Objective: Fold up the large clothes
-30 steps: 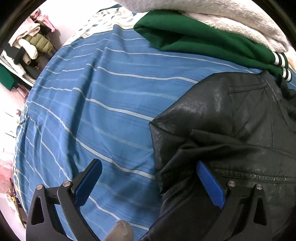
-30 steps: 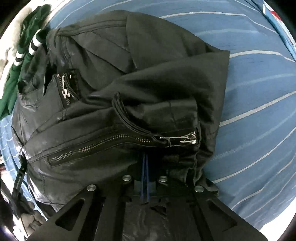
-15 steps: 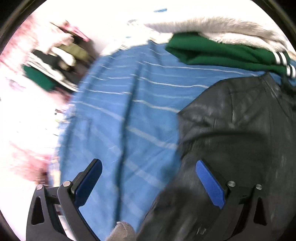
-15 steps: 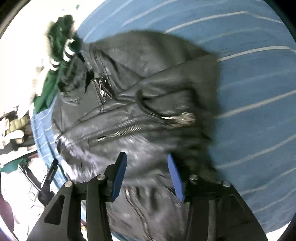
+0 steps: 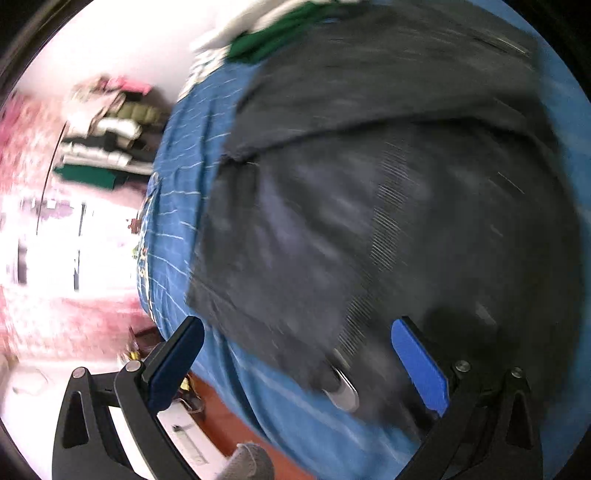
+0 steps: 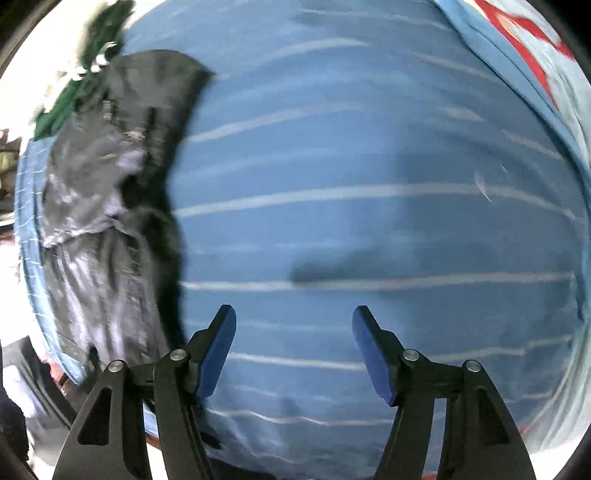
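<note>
Black leather jacket (image 5: 369, 192) lay bunched on the blue striped bed cover (image 6: 369, 221), close to the bed's edge, and in the right wrist view it sat well off to the left (image 6: 110, 192). The left gripper (image 5: 299, 354) stood wide open over the jacket's lower part, with nothing pressed between its pads, though motion blur hid whether it touched the leather. The right gripper (image 6: 293, 354) was opening over bare cover, nothing between its jaws, apart from the jacket.

The likely trouble was the jacket's place: stiff, slick leather so near the edge could slide off toward the floor (image 5: 236, 417) if a fold was pulled that way. A loose metal zipper pull (image 5: 341, 384) near the left gripper could snag a pad, and thick layers might spring apart once released.

A green garment (image 5: 273, 33) with pale clothes behind it lay touching the jacket's far end, crowding that side. Folded clothes were stacked on a shelf (image 5: 107, 140) beyond the bed.
</note>
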The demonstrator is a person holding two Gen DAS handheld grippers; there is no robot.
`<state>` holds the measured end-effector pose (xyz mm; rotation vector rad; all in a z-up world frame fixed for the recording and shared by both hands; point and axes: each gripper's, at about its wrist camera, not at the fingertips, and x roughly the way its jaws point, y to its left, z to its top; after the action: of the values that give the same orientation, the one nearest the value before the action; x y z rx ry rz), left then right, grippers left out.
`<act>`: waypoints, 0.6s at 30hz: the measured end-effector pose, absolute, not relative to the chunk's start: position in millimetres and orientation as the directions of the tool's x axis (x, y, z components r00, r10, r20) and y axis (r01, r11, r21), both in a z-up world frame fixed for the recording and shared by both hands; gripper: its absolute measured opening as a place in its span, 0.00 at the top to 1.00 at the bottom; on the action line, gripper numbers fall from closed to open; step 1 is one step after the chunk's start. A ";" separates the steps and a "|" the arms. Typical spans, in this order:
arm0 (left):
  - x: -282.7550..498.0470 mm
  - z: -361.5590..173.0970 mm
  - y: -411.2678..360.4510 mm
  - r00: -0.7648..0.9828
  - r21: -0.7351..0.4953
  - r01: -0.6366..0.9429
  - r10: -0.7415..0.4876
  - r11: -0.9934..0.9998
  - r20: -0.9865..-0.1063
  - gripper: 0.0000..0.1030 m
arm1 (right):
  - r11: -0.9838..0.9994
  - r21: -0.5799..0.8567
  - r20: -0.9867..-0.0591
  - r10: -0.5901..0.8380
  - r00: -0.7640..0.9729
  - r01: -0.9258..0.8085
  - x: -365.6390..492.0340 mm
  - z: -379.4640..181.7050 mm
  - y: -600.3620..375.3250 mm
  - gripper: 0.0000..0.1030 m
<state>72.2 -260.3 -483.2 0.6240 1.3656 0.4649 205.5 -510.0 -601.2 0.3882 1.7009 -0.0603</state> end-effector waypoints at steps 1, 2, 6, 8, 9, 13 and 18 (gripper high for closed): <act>62.5 -483.7 -274.7 0.164 0.653 0.076 0.637 0.753 -0.753 0.00 | 0.937 0.174 -0.968 0.219 -0.123 0.303 198.6 -602.9 -519.5 0.35; 50.2 -485.2 -292.7 0.178 0.658 0.108 0.636 0.745 -0.750 0.00 | 0.934 0.168 -0.967 0.217 -0.129 0.315 192.4 -603.1 -527.3 0.35; 22.7 -501.8 -347.4 0.230 0.694 0.205 0.655 0.690 -0.720 0.00 | 0.918 0.119 -0.969 0.190 -0.156 0.379 174.6 -606.6 -564.3 0.35; 21.8 -515.4 -358.8 0.245 0.720 0.225 0.677 0.656 -0.694 0.00 | 0.911 0.104 -0.970 0.181 -0.161 0.399 173.6 -608.3 -576.0 0.35; 24.4 -525.2 -361.2 0.243 0.732 0.230 0.691 0.641 -0.681 0.00 | 0.909 0.096 -0.971 0.174 -0.161 0.406 174.6 -608.7 -583.7 0.35; 44.9 -553.1 -355.0 0.225 0.767 0.207 0.734 0.607 -0.641 0.00 | 0.910 0.081 -0.976 0.154 -0.152 0.406 183.1 -606.1 -597.4 0.35; 47.7 -548.0 -361.1 0.198 0.774 0.181 0.749 0.607 -0.633 0.00 | 0.908 0.119 -0.973 0.187 -0.136 0.402 193.6 -601.8 -601.1 0.35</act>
<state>47.7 -361.1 -548.0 0.8781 1.3454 0.4789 193.6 -601.1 -601.8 0.4509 1.7164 -0.1959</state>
